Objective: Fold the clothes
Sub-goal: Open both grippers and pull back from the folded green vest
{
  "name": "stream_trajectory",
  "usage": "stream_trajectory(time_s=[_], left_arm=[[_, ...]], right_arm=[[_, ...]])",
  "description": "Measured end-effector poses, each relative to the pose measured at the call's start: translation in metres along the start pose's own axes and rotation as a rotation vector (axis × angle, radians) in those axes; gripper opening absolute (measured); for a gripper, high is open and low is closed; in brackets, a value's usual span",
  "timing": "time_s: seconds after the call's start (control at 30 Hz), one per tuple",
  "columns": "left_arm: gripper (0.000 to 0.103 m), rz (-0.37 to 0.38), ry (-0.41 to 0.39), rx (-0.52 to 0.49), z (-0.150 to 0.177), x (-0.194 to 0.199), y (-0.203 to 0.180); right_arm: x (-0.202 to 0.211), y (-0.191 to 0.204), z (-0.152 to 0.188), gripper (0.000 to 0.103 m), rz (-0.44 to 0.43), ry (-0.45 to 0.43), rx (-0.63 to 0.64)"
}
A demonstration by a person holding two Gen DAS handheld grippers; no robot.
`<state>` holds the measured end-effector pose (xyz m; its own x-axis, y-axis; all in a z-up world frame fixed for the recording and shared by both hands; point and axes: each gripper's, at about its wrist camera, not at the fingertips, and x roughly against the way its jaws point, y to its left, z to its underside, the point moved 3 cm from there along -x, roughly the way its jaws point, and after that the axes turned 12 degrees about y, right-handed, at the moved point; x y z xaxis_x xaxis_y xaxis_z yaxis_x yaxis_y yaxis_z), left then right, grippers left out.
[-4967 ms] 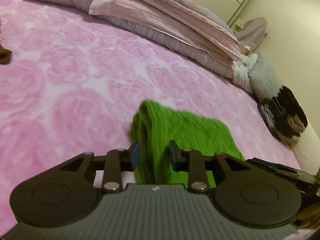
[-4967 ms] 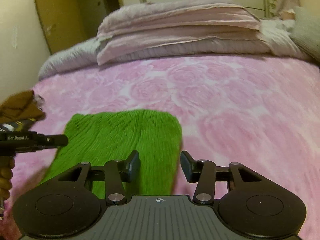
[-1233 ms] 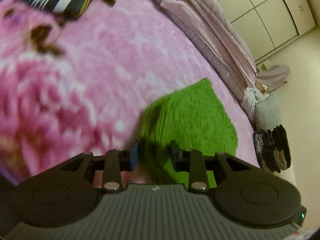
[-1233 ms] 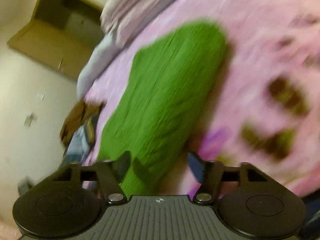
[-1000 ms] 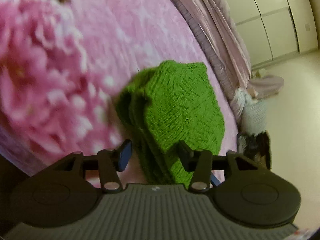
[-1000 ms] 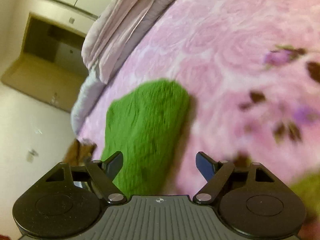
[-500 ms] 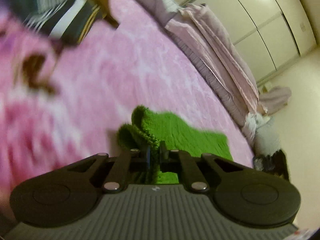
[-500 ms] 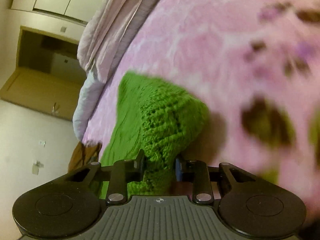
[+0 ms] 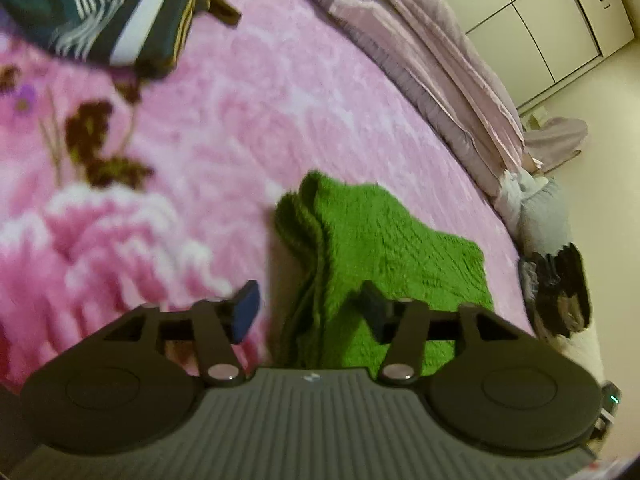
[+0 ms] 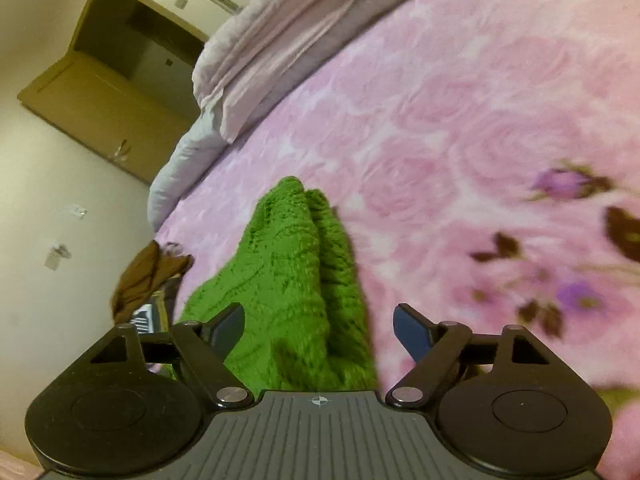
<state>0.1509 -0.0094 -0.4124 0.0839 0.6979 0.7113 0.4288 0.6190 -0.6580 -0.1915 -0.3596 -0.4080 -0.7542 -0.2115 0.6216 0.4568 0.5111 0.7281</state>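
the green knitted garment (image 9: 384, 248) lies folded on the bed, on a pink rose-patterned blanket (image 9: 248, 92). its layered fold edge faces the cameras. the left gripper (image 9: 308, 312) hangs over the garment's near edge with its jaws opening; the cloth lies below and between them, and the pads do not press on it. the right gripper (image 10: 318, 330) is likewise above the near end, jaws spread wide and opening, the fold between them but not pinched. a striped dark garment (image 9: 92, 12) sits at the blanket's far corner. folded pale bedding (image 9: 436, 64) lines the far side. a brown item (image 10: 144, 276), possibly clothing, sits at the bed's edge; blur prevents confirmation.
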Motion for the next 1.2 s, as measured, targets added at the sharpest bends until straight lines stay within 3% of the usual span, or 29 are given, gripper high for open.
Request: stream_trajectory(time_s=[0.07,0.13,0.17,0.2,0.27,0.3,0.4,0.5,0.57,0.73,0.8,0.87,0.93,1.03,1.13,1.2], left_arm=[[0.057,0.023,0.018,0.041,-0.002,-0.005,0.003],[0.055,-0.037,-0.008,0.027,-0.004,-0.003,-0.002],[0.053,-0.087,-0.04,-0.005,-0.006,0.002,-0.008],[0.052,-0.151,-0.084,-0.062,-0.007,0.007,-0.019],[0.042,-0.234,-0.143,-0.227,-0.01,0.01,-0.05],[0.04,-0.243,-0.154,-0.295,-0.011,0.006,-0.065],[0.029,-0.236,-0.152,-0.411,-0.014,-0.017,-0.095],[0.024,-0.347,-0.195,-0.471,-0.021,-0.046,-0.102],[0.028,-0.403,-0.202,-0.5,-0.023,-0.063,-0.095],[0.031,-0.334,-0.187,-0.404,-0.032,-0.07,-0.073],[0.031,-0.351,-0.178,-0.39,-0.03,-0.062,-0.076],[0.028,-0.382,-0.191,-0.405,-0.023,-0.046,-0.086],[0.026,-0.383,-0.203,-0.407,-0.012,-0.026,-0.095],[0.026,-0.329,-0.198,-0.433,0.016,-0.005,-0.106],[0.027,-0.312,-0.166,-0.487,0.048,-0.002,-0.11],[0.027,-0.349,-0.132,-0.5,0.064,-0.012,-0.104]], right_arm=[[-0.013,0.0,-0.008,0.079,0.017,0.009,-0.006],[-0.015,0.007,-0.017,0.078,0.166,-0.082,0.02],[-0.014,0.016,-0.02,0.073,0.222,-0.132,0.067],[-0.013,0.028,-0.022,0.06,0.255,-0.169,0.132],[-0.02,0.057,-0.023,0.042,0.301,-0.214,0.277],[-0.028,0.071,-0.023,0.033,0.312,-0.21,0.355],[-0.065,0.102,-0.023,0.025,0.35,-0.21,0.566],[-0.104,0.1,-0.03,0.022,0.428,-0.206,0.655],[-0.126,0.082,-0.036,0.019,0.472,-0.141,0.656],[-0.122,0.065,-0.041,0.02,0.489,-0.129,0.553],[-0.106,0.057,-0.045,0.033,0.49,-0.136,0.432],[-0.083,0.055,-0.042,0.033,0.464,-0.145,0.338],[-0.058,0.065,-0.025,0.033,0.444,-0.156,0.355],[-0.033,0.096,0.012,0.033,0.406,-0.173,0.483],[-0.03,0.107,0.056,0.033,0.409,-0.147,0.595],[-0.042,0.099,0.073,0.033,0.464,-0.096,0.603]])
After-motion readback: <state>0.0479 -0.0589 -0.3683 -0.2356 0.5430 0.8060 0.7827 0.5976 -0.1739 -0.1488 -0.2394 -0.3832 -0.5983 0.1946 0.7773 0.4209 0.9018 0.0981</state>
